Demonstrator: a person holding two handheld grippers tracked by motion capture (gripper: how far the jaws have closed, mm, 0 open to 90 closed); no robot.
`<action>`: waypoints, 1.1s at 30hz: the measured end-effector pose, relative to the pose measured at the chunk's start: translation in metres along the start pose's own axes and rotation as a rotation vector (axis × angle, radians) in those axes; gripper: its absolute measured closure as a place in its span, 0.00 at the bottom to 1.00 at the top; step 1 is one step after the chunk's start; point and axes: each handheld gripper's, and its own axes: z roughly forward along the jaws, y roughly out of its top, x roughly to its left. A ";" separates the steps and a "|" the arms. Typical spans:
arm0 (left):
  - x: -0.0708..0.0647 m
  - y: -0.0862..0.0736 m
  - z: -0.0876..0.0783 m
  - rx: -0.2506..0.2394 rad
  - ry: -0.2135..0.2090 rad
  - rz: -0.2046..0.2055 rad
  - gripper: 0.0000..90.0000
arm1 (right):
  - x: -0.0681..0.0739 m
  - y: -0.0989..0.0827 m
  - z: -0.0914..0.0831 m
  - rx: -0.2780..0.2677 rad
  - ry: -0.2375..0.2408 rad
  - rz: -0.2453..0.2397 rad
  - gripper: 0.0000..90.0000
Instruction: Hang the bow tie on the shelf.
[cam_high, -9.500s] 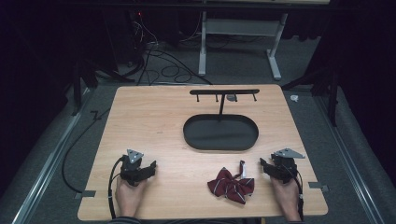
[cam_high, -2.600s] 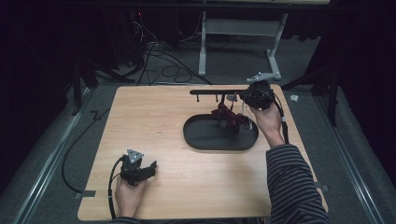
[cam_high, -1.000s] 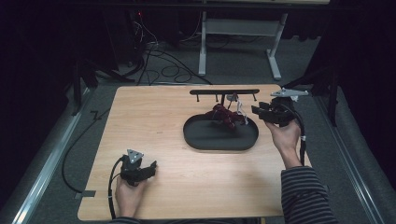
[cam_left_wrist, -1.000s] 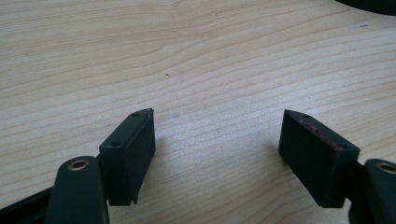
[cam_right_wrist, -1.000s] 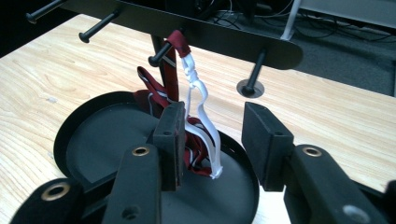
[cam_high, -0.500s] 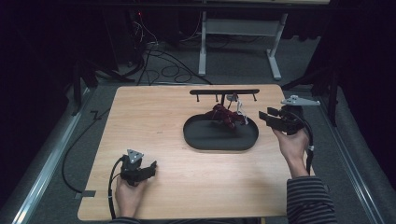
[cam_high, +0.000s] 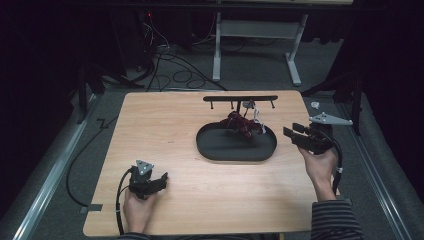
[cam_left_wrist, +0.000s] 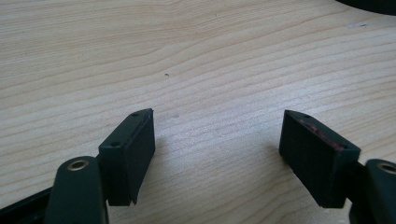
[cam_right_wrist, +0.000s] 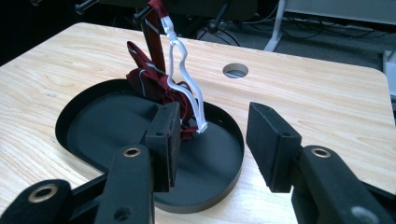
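A dark red striped tie (cam_high: 240, 125) hangs from a hook on the black stand's bar (cam_high: 240, 98). Its lower folds rest in the stand's oval black tray (cam_high: 215, 147). In the right gripper view the tie (cam_right_wrist: 149, 79) carries a white plastic loop (cam_right_wrist: 184, 93) over the tray (cam_right_wrist: 102, 135). My right gripper (cam_high: 291, 134) hovers just right of the tray and points at it. That gripper (cam_right_wrist: 212, 126) is open; its jaws have just been opening, with nothing between them. My left gripper (cam_high: 161, 181) rests at the front left, and it (cam_left_wrist: 217, 135) is open over bare wood.
The wooden table (cam_high: 165, 125) has a round cable hole (cam_right_wrist: 235, 70) behind the tray. Cables and a white desk frame (cam_high: 260, 30) lie on the floor beyond the far edge. Metal rails run along both sides of the table.
My right gripper has drawn back to the right, away from the stand and slightly lower. The tie stays hanging on the hook. The left gripper has not moved.
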 end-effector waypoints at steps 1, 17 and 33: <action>0.000 0.000 0.000 0.000 0.000 0.000 0.30 | -0.001 -0.002 -0.001 -0.002 0.000 0.001 0.63; 0.000 0.000 0.000 0.000 0.000 0.000 0.30 | -0.005 -0.034 -0.006 0.020 -0.022 0.025 0.63; 0.000 0.000 0.000 0.000 0.000 0.000 0.30 | 0.000 -0.060 -0.013 0.022 0.007 0.058 0.62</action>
